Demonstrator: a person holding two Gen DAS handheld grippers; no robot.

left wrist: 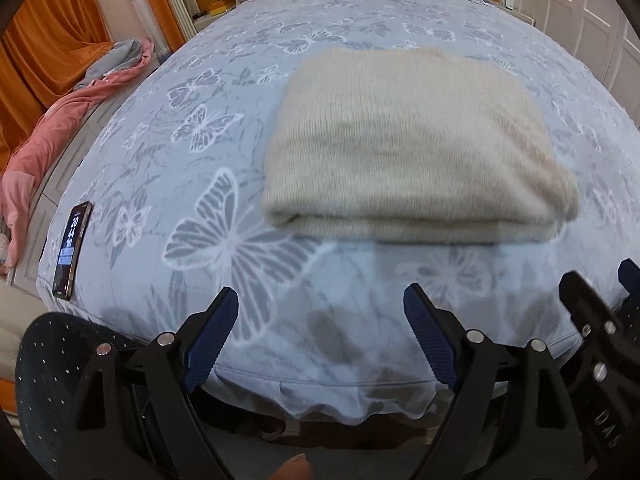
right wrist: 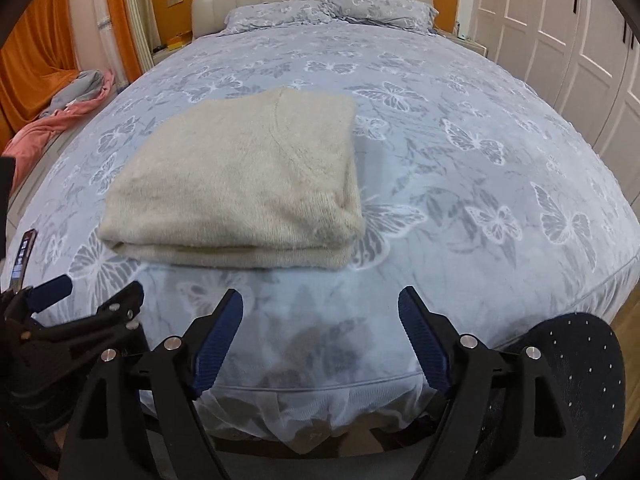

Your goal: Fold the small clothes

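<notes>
A cream knitted sweater (left wrist: 412, 148) lies folded into a thick rectangle on the bed (left wrist: 208, 184), its folded edge toward me. It also shows in the right wrist view (right wrist: 240, 184). My left gripper (left wrist: 320, 300) is open and empty, held over the foot of the bed, short of the sweater. My right gripper (right wrist: 320, 300) is open and empty, also short of the sweater and a little to its right. The right gripper shows at the right edge of the left view (left wrist: 600, 292); the left gripper shows at the left edge of the right view (right wrist: 96, 288).
A phone (left wrist: 73, 250) with a lit screen lies at the bed's left edge. Pillows (right wrist: 328, 10) sit at the headboard. A pink and grey blanket (left wrist: 72, 108) lies on a bench left of the bed. White wardrobe doors (right wrist: 560, 40) stand on the right.
</notes>
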